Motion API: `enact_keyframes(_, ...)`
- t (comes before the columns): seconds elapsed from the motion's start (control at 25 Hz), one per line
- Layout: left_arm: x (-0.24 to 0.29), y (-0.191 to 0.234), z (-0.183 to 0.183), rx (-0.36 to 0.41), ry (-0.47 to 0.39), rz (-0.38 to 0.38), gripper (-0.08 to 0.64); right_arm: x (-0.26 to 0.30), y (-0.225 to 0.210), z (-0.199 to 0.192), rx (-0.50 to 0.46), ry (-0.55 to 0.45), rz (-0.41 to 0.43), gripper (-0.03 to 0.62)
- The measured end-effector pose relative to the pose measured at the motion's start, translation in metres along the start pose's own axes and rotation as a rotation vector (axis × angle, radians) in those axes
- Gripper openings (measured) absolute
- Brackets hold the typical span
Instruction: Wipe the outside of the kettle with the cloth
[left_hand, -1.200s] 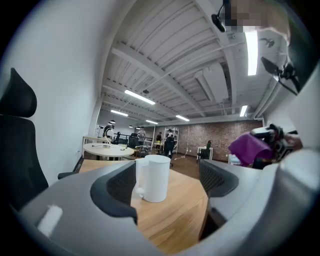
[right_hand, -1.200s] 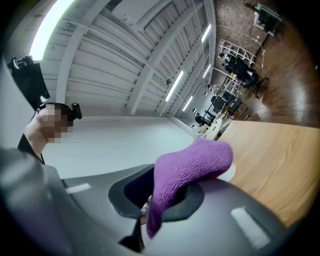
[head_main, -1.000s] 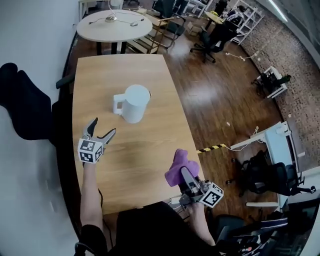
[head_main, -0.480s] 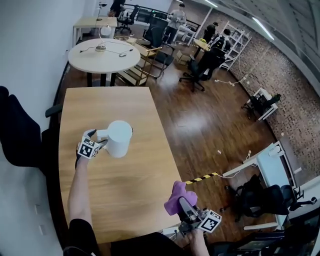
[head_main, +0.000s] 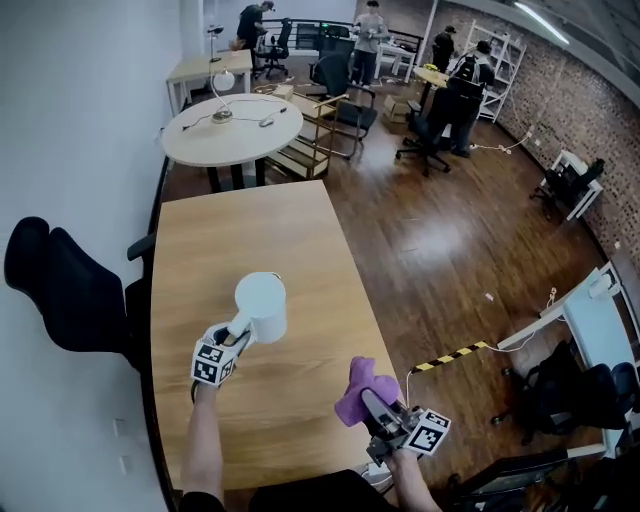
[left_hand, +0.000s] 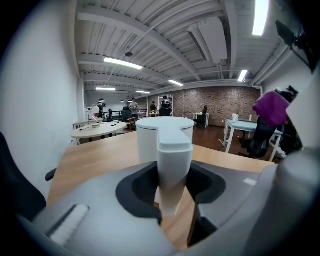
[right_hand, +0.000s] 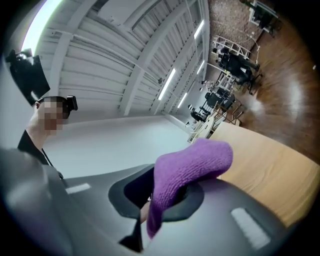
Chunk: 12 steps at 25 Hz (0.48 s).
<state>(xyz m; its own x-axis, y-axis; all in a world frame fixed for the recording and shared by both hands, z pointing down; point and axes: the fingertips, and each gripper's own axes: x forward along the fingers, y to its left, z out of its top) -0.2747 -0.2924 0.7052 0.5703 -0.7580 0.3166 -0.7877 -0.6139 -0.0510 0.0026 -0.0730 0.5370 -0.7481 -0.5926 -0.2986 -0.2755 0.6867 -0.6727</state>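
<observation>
Closing just now, left claw (head_main: 237, 331) pinches the kettle (head_main: 263, 306) handle (left_hand: 175, 165). Right claw (head_main: 367, 402) grips cloth (head_main: 355, 385) at the desk's (head_main: 250, 220) near-right corner; far half open.

The kettle (head_main: 262, 305) is the only obstacle on the table (head_main: 250, 220), its near-left side taken up by the left tool (head_main: 236, 333), jaws just closed on the handle (left_hand: 174, 160), while bare wood lies open between it and the right tool (head_main: 370, 402) with the cloth (head_main: 352, 392).

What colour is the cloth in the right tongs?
The cloth is purple, clearest in the right gripper view.
</observation>
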Motion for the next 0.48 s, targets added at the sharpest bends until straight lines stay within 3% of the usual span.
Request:
enact_keyframes(0.2,-0.055,-0.075,-0.015,0.016,-0.016,-0.019,0.27,-0.006,-0.031,-0.015,0.058,0.039,0.026,0.025)
enact_keyframes(0.48,-0.168,-0.161,-0.045,0.117,0.005,-0.198,0.272,0.006,0.009,-0.032,-0.002,0.059,0.028,0.025)
